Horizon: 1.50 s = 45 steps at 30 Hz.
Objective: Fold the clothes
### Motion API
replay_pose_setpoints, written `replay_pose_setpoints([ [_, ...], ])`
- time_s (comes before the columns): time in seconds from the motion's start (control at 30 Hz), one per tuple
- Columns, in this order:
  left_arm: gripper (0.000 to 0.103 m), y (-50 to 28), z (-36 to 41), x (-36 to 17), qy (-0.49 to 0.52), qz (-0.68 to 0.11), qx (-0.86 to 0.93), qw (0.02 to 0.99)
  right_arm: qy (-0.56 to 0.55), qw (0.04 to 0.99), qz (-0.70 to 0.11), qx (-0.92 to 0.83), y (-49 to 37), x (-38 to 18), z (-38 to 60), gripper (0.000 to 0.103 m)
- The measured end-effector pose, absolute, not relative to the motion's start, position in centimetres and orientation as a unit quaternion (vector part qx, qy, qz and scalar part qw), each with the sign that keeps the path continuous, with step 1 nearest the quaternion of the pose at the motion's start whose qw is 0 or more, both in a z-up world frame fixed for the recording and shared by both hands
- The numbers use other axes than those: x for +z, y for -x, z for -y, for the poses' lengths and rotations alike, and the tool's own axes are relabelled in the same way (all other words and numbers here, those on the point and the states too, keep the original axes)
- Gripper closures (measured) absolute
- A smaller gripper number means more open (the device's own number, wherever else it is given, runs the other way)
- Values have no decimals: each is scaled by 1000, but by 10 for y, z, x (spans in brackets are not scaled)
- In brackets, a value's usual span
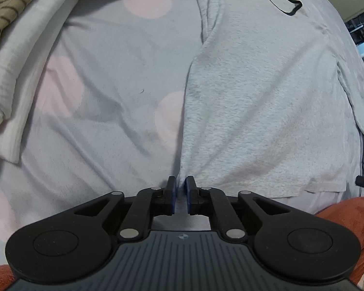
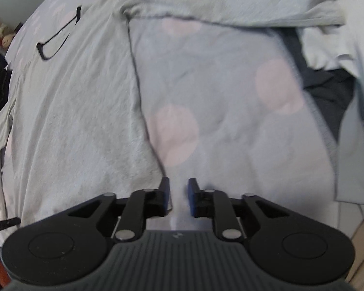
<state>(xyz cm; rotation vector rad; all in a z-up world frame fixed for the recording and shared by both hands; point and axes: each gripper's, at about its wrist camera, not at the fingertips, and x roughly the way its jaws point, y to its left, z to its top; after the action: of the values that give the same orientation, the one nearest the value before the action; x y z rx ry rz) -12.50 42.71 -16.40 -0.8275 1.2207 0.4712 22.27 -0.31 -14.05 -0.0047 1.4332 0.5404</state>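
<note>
My left tool (image 1: 180, 184) has its blue pads nearly together, and a bunched corner of the grey shirt (image 1: 259, 101) is pinched between them at the hem. The shirt is a soft heathered knit, lying mostly flat on the bed sheet (image 1: 109, 84) with its body spreading away from the tool to the right; creases fan out from the pinched corner. Its neckline carries a thin black trim (image 1: 282, 2) at the far end, and one sleeve runs off toward the top left.

My right tool (image 2: 178, 186) stands with a clear gap between the pads and nothing between them; only the sheet shows through. It sits just beside the shirt's straight side edge (image 2: 138, 80), which runs away from the left finger toward the armpit. From this view the sleeve (image 2: 230, 9) stretches across the top of the bed, and the picture is slightly blurred.

The sheet is a pale grey-blue cotton printed with large pink dots, loosely wrinkled. On the left side of the left view lies a folded white ribbed cloth (image 1: 14, 72), with a tan garment striped in dark wavy lines (image 1: 4, 4) behind it. On the right of the right view there is a heap of pale and dark clothes (image 2: 332, 82). I see no containers.
</note>
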Motion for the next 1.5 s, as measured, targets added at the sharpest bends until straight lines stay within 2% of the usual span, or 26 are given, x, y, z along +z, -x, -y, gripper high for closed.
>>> replay_pose_setpoints([
  [0.17,89,122,-426,-165,368,-555,220,713,36,697,-668,257,-225,-158,-18,80],
  [0.43,88,118,-432,-171,376,-553,228,708,87,652,-700,278,-229,-182,-45,78],
  [0.47,89,118,-432,-170,376,-551,229,709,93,650,-699,283,-228,-183,-48,80],
  [0.5,89,118,-432,-169,376,-549,226,711,96,652,-695,289,-226,-182,-48,90],
  [0.53,89,118,-431,-168,376,-547,224,714,95,656,-688,294,-223,-179,-47,98],
  [0.67,99,128,-434,-149,392,-503,206,742,72,683,-659,306,-214,-161,-31,99],
  [0.83,100,150,-441,-123,469,-398,142,776,-13,725,-607,326,-217,-102,11,99],
  [0.93,100,146,-443,-125,466,-420,141,766,-13,745,-582,325,-219,-72,20,100],
  [1.03,100,141,-445,-137,447,-475,163,740,21,749,-589,303,-219,-76,17,100],
  [1.23,100,126,-431,-155,357,-560,217,715,98,738,-620,246,-217,-144,-2,100],
  [1.33,100,124,-430,-155,356,-557,218,718,101,736,-629,229,-222,-166,-4,99],
  [1.4,100,126,-431,-153,369,-544,216,722,97,732,-635,226,-224,-171,-5,92],
  [1.43,97,128,-434,-151,378,-529,217,728,98,731,-636,227,-224,-171,-6,91],
  [1.47,91,130,-436,-149,387,-515,219,733,101,732,-634,228,-222,-169,-7,89],
  [1.5,87,132,-438,-148,396,-500,220,738,102,735,-630,229,-220,-165,-7,82],
])
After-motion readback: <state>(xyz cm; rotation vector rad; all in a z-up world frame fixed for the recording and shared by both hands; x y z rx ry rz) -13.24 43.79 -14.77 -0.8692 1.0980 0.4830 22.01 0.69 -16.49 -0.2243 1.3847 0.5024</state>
